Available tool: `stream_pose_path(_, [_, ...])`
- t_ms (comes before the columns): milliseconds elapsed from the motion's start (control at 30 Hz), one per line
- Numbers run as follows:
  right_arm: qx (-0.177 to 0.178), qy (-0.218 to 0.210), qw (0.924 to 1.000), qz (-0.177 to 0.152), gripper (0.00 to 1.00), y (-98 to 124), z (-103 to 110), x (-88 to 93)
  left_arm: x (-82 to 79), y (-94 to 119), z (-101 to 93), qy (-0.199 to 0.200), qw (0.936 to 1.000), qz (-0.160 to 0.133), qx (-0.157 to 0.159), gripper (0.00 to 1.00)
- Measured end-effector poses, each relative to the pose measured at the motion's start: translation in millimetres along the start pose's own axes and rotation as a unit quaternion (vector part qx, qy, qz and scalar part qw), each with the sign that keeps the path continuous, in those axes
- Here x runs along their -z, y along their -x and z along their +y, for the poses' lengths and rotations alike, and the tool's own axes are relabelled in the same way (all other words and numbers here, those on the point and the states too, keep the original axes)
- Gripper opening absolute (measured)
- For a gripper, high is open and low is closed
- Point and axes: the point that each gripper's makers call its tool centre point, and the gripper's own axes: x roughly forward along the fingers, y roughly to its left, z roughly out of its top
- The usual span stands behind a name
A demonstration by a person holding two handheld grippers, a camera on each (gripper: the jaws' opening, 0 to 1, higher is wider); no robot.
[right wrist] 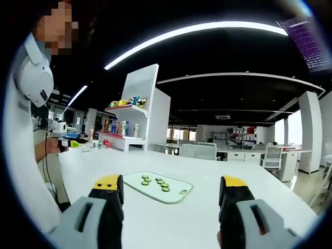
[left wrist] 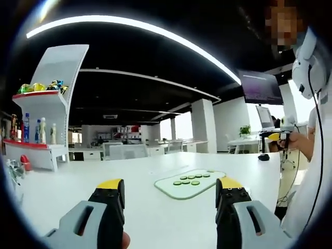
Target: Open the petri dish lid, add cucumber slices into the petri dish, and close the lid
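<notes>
Left gripper (left wrist: 170, 193): jaws spread wide, nothing held, raised level over white table (left wrist: 78, 181). Right gripper (right wrist: 173, 191): jaws likewise apart, empty, same pose. One pale green cutting board (left wrist: 190, 183) lay beyond jaws mid-table. Cucumber slices (left wrist: 191, 179) on board: about seven counted. One shelf unit (left wrist: 46, 119) with bottles stood behind.
</notes>
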Motion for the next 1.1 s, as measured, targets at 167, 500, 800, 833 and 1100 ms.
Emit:
stream_pose_path(167, [-0.033, 0.006, 0.9994, 0.005, 0.75, -9, 16, 1.9, 1.9, -1, -5.7, -0.007, 0.9998, 0.009, 0.015, 0.72])
stream_pose_path(500, [-0.077, 0.000, 0.9971, -0.001, 0.75, -20, 29, -0.1, 7.9, -4, -19.9, -0.014, 0.9981, 0.023, 0.056, 0.73])
stream_pose_path(800, [-0.112, -0.003, 0.9937, -0.001, 0.76, -28, 43, 0.4, 10.0, -9, -33.4, -0.011, 0.9951, 0.025, 0.095, 0.73])
stream_pose_path(833, [-0.120, -0.002, 0.9928, 0.003, 0.76, -30, 45, 1.8, 10.9, -10, -37.5, -0.012, 0.9939, 0.026, 0.106, 0.73])
stream_pose_path(1100, [-0.166, 0.014, 0.9858, 0.021, 0.76, -41, 61, 7.8, 20.8, -17, -56.3, -0.015, 0.9873, 0.045, 0.151, 0.73])
